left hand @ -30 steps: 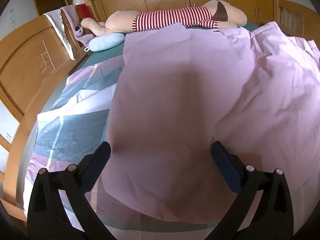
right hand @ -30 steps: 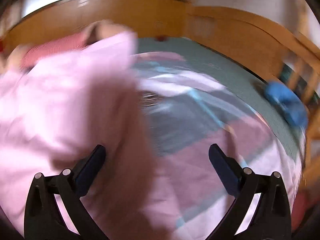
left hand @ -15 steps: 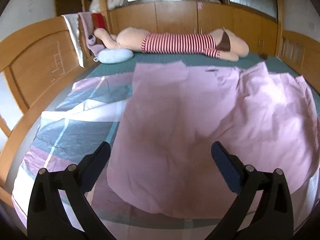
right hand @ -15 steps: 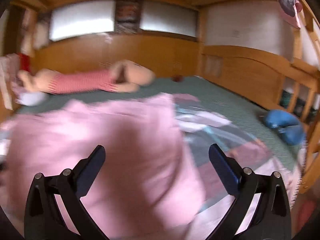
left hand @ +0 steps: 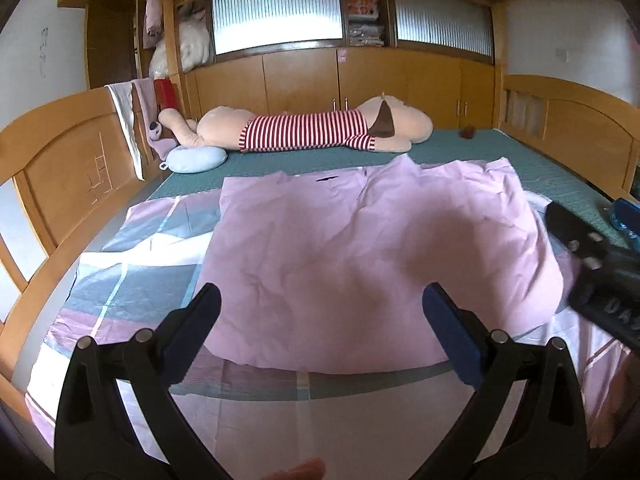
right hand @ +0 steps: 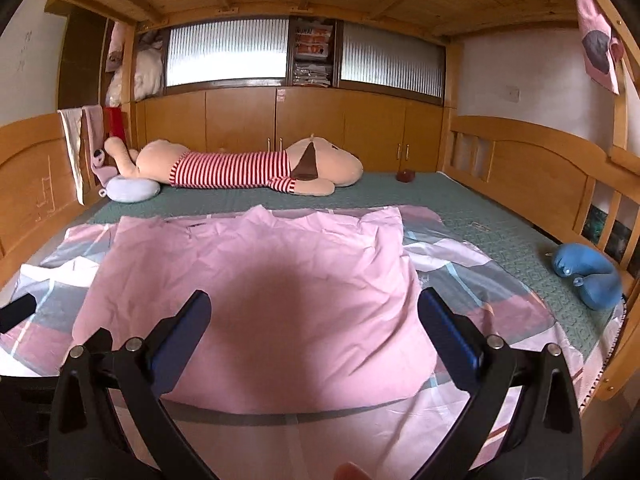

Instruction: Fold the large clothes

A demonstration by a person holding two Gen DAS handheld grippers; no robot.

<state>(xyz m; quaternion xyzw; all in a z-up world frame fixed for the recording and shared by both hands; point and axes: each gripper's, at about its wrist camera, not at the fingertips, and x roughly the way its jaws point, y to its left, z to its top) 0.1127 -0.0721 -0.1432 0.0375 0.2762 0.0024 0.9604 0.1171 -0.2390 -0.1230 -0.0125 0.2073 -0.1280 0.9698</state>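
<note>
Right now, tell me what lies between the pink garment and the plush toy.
Only bare green mattress separates garment from toy; both wrist views show it.

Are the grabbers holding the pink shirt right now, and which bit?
No, nothing is held. The left gripper and the right gripper are both open above the shirt, which lies flat on the bed.

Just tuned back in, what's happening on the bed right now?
A person is folding a pink garment spread on the patterned bedsheet. Both grippers are open and hold nothing: the left gripper and right gripper hover over its near edge. A striped plush toy lies along the far side.
</note>
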